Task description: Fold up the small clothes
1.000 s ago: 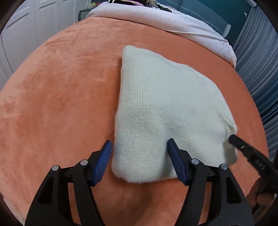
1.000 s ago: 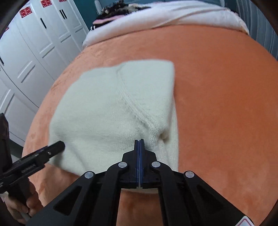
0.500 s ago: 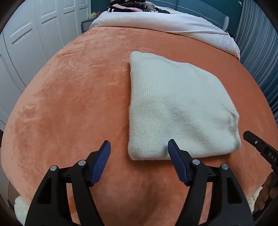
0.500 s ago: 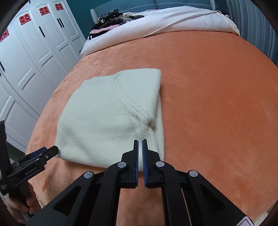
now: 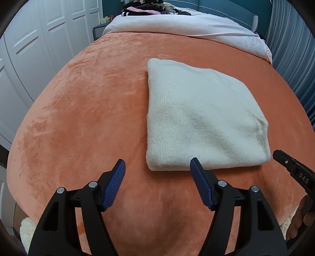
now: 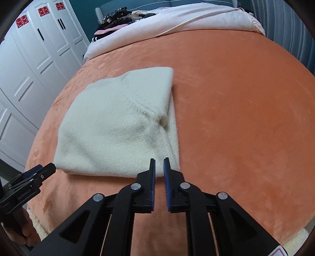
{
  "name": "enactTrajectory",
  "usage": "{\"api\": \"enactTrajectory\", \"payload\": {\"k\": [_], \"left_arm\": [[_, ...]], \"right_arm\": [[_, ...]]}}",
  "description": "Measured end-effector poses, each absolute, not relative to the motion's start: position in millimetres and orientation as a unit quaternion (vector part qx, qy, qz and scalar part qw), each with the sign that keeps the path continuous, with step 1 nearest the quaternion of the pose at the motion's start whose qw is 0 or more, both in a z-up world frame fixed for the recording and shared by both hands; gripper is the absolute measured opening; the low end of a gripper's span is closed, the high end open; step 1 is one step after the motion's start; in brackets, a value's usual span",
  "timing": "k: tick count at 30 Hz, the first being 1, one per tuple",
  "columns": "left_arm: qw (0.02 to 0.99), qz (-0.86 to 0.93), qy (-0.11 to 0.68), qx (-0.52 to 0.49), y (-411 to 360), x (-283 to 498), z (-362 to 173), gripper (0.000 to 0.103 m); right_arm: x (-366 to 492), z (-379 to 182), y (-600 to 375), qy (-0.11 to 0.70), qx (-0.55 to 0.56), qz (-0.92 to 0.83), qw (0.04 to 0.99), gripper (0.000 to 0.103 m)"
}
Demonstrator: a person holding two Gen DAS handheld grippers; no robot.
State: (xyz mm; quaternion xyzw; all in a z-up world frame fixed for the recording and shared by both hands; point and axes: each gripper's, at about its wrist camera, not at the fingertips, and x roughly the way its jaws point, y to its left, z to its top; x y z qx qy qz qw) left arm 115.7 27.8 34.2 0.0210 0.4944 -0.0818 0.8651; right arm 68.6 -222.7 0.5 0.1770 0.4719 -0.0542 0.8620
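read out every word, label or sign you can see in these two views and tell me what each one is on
"DAS" – white letters on the black body of the right gripper, at the edge of the left wrist view.
"GenRobot.AI" – small print on the left gripper, in the right wrist view; only roughly readable.
"囍" – red paper signs, one on each of three white wardrobe doors.
Red-edged sticker on the right gripper's body: cut off, unreadable.

Orange blanket (image 5: 88, 110) lay bare left of folded cream sweater (image 5: 196, 122) and wide open to its right (image 6: 246, 110). Far edge blocked by pink quilt (image 5: 187, 25); white wardrobe (image 6: 29, 65) bounded the left side.
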Motion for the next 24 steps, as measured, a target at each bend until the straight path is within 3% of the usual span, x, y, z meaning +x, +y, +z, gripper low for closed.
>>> {"api": "enactTrajectory", "payload": {"k": [1,5,7,9,12,14,16,18,19,24], "left_arm": [[0.865,-0.081,0.495,0.021,28,116,34,0.066],[0.862,-0.075,0.501,0.024,32,119,28,0.066],[0.859,-0.073,0.505,0.025,33,121,24,0.066],[0.858,-0.07,0.509,0.028,34,123,21,0.066],[0.855,-0.067,0.513,0.031,36,126,15,0.067],[0.851,-0.065,0.52,0.029,37,129,9,0.067],[0.847,-0.056,0.527,0.031,38,131,2,0.066],[0.843,-0.052,0.535,0.024,39,132,-6,0.066],[0.841,-0.051,0.539,0.023,40,133,-9,0.066],[0.844,-0.055,0.534,0.026,42,126,-6,0.067]], "right_arm": [[74,-4,-226,0.473,0.186,-0.054,0.86,0.041],[87,-28,-231,0.497,0.215,-0.032,0.84,0.045],[99,-36,-227,0.515,0.201,-0.035,0.832,0.034],[103,-10,-224,0.482,0.197,-0.01,0.854,0.011],[100,54,-221,0.397,0.186,0.02,0.899,0.011],[102,67,-222,0.376,0.17,0.02,0.911,0.011],[116,36,-232,0.407,0.163,-0.003,0.899,0.01],[133,-35,-240,0.506,0.164,-0.026,0.846,0.011],[131,-54,-244,0.517,0.186,-0.025,0.835,0.011],[91,-12,-247,0.452,0.25,-0.027,0.856,0.019]]}}
